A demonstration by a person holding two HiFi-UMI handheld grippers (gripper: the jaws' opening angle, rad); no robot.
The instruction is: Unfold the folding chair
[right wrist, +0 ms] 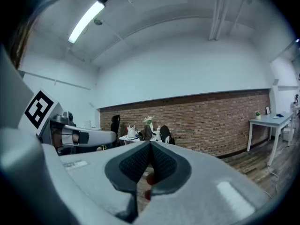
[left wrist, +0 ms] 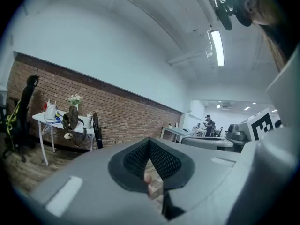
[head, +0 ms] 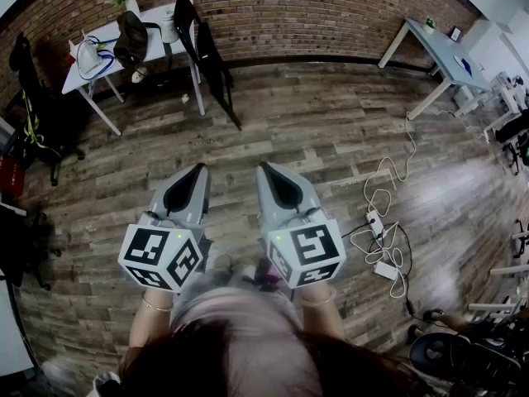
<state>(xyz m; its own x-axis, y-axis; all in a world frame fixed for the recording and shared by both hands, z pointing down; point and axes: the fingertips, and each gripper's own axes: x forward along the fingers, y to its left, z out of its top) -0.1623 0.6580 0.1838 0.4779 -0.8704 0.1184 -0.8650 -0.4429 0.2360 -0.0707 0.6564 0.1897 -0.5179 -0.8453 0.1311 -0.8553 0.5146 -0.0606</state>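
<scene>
**Two closed, empty grippers face a folded chair across a wood floor**

Head view: a person holds the left gripper (head: 201,169) and the right gripper (head: 261,166) side by side at lower centre. The jaws of each are pressed together and grip nothing. The black folding chair (head: 208,60) is folded flat and leans against a white table (head: 106,33) at the upper left, by the brick wall (head: 314,15). It is well apart from both grippers. A power strip (head: 374,220) and white cables lie on the wood floor (head: 314,139) at the right.

Left gripper view: the jaws meet in a point, empty. The chair (left wrist: 96,130) stands at middle left, beside the table.

Right gripper view: the jaws are together, empty. The chair (right wrist: 165,134) shows just above their tips, against the brick wall.
</scene>
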